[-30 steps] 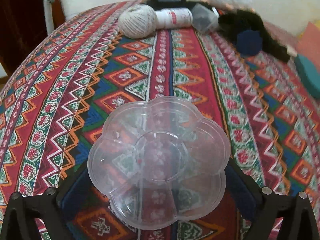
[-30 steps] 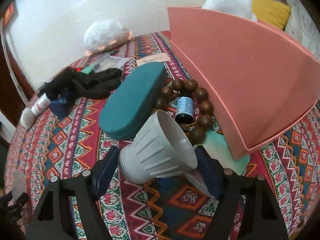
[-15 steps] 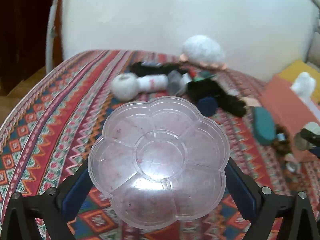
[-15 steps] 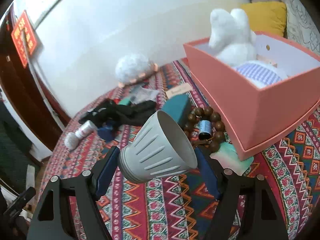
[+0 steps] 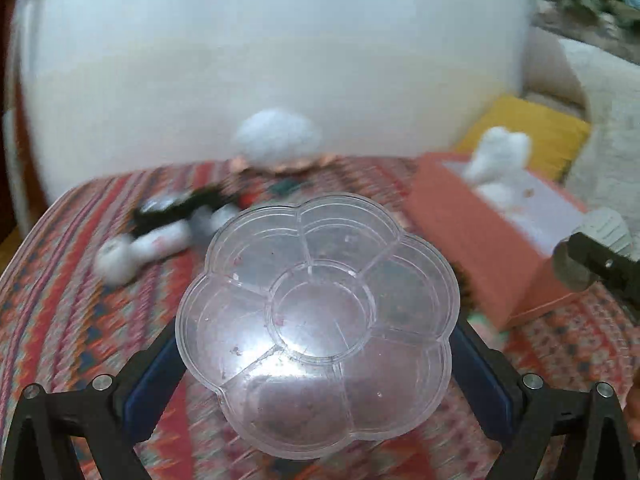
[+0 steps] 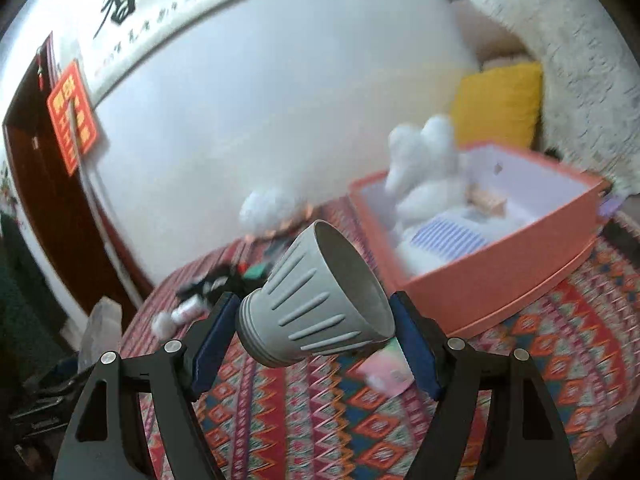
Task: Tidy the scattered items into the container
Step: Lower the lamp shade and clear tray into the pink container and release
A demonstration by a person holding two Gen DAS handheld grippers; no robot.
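Inside, the salmon-pink box (image 6: 496,280) holds a white plush toy (image 6: 424,168) at its far end, a blue-striped cloth (image 6: 448,236) in front of that, and something small and tan by the far wall, too blurred to name. The box sits on the patterned bedspread (image 6: 540,360), open side up.

The right claw (image 6: 314,326) is clamped on a grey ribbed cup (image 6: 316,300), held above the bedspread just short of the box. The cup lies on its side, its long axis tilted, the wide mouth pointing up and right toward the box.

The left claw (image 5: 318,344) grips a clear flower-shaped tray (image 5: 318,320) by its edges, flat, its petal compartments and round centre empty but for faint specks. It is held above the bedspread, with the box ahead to the right.
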